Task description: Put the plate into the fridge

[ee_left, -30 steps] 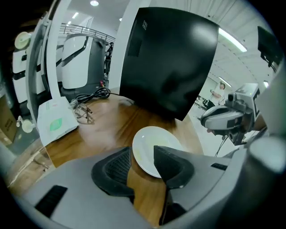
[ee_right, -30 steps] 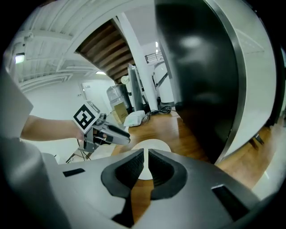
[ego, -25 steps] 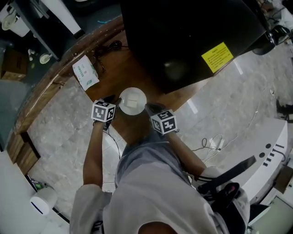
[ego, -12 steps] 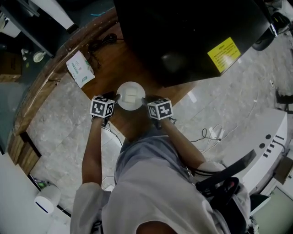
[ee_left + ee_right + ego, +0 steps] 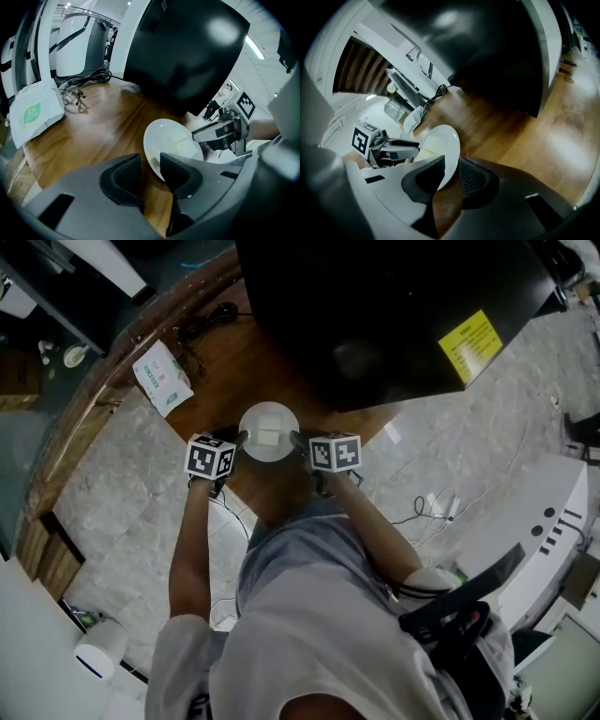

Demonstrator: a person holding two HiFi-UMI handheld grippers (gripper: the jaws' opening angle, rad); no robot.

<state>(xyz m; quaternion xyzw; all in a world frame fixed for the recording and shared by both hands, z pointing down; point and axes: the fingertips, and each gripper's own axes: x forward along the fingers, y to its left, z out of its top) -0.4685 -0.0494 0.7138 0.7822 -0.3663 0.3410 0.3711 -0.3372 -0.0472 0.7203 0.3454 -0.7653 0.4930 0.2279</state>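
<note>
A round white plate [image 5: 269, 431] with a pale square piece on it is held level above the wooden platform [image 5: 239, 371]. My left gripper [image 5: 239, 441] is shut on its left rim and my right gripper [image 5: 298, 441] is shut on its right rim. In the left gripper view the plate [image 5: 172, 144] runs between my jaws, with the other gripper [image 5: 224, 132] across it. The right gripper view shows the plate [image 5: 439, 150] pinched edge-on between my jaws. The big black fridge [image 5: 384, 310] stands just beyond the plate, its glossy door [image 5: 187, 51] closed.
A white and green packet [image 5: 162, 379] and a coiled black cable [image 5: 208, 320] lie on the platform at the left. A yellow label [image 5: 472, 338] is on the fridge. Marble floor [image 5: 122, 484] surrounds the platform, with a loose cable [image 5: 439, 514] at the right.
Both grippers have closed in on the plate's two rims, and the plate has shifted slightly nearer the fridge.
</note>
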